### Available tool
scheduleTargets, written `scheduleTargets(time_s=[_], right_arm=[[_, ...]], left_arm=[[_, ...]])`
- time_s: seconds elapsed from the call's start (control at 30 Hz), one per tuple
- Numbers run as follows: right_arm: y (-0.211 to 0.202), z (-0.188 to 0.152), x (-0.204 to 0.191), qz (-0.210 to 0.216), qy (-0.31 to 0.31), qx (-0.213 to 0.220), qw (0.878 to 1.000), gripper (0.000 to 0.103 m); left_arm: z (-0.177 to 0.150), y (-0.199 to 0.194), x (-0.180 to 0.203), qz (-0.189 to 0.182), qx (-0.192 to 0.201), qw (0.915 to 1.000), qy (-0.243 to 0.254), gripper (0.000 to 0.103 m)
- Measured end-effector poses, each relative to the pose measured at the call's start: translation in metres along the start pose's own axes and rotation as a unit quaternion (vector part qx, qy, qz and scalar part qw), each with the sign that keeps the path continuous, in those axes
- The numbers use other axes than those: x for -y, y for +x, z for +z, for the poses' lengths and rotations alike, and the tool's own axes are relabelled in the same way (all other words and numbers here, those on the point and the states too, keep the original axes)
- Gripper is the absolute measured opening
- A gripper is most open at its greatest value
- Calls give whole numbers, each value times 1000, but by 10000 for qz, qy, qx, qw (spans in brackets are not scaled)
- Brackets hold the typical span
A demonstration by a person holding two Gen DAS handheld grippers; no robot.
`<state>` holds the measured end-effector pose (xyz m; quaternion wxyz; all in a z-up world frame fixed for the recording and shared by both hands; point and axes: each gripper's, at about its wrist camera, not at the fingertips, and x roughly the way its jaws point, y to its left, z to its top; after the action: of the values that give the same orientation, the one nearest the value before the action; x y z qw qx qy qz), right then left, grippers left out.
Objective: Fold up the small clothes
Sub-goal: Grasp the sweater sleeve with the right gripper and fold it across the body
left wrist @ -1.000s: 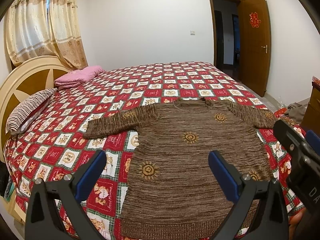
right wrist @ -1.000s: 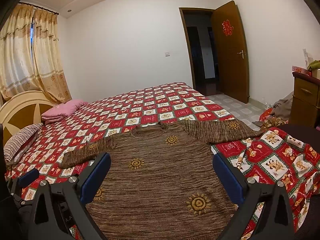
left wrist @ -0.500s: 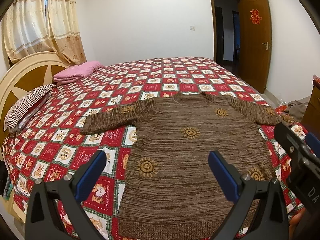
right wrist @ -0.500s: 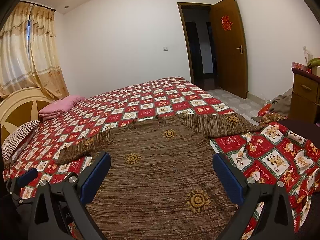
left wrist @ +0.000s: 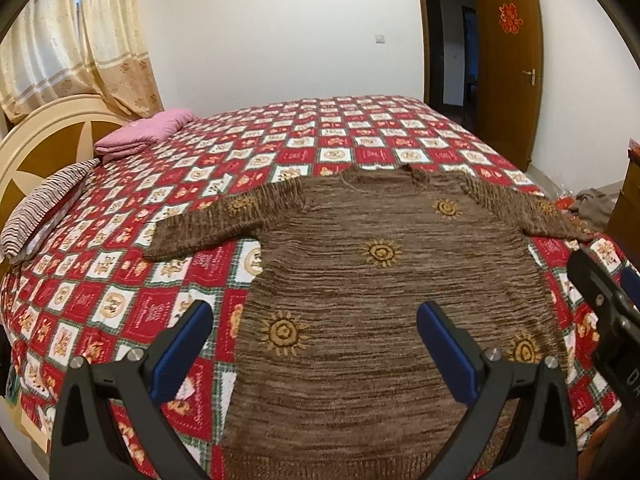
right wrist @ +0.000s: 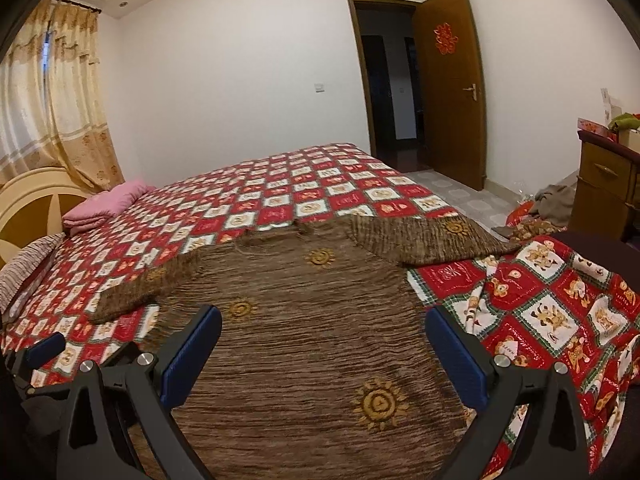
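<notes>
A brown knitted sweater [left wrist: 360, 280] with yellow sun motifs lies spread flat, front up, across the middle and lower part of both views, on a red-and-white checked bedspread [left wrist: 360, 148]. Its neckline points toward the top of the frame, and both sleeves stretch sideways, one toward the left edge, the other toward the right.

In the left wrist view the left gripper [left wrist: 314, 344] stands at the bottom of the frame with its blue-padded fingers spread wide and nothing between them; the sweater's lower body fills the gap and runs past the right finger, while the left finger sits over bare bedspread. In the right wrist view the right gripper [right wrist: 324, 356] is likewise released and empty, its fingers framing the sweater's lower half, the right finger close to the garment's side edge. Whether either touches the knit cannot be told.

A pink folded blanket [left wrist: 144, 132] and a striped pillow [left wrist: 44, 208] lie at the left by the headboard [left wrist: 36, 148]. A wooden door [right wrist: 448, 88] stands open at the upper right.
</notes>
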<state>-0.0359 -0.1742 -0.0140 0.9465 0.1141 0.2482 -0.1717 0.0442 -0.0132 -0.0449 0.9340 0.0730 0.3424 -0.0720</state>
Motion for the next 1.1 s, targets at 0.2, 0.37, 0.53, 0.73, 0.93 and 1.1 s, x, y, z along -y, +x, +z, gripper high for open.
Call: scheduleTargets(time_s=[0.2,0.37,0.53,0.73,0.93,1.1], right_arm=[[46,5,38,-55,356,-365,9987,102],[82,29,90,-70,964,-613,9934,81],[116,58,190,-174,2281,-689,9710,66],[157,65,299,-187,3874,-875,9176,60],[194,70,331,-409,4244,-1141,8973,60],[233,77,332,-641,4149,-1461,8958,60]], left_arm=[[15,38,0,-286,-21,9995,121,103],[40,79,-9,-9,144,9998,127,103],[51,123,-13,238,144,9993,259,103],[42,170,-21,235,-190,9995,-37,103],[31,197,-23,264,-669,9968,-353,103],[30,205,-29,16,-923,9936,-644,103]])
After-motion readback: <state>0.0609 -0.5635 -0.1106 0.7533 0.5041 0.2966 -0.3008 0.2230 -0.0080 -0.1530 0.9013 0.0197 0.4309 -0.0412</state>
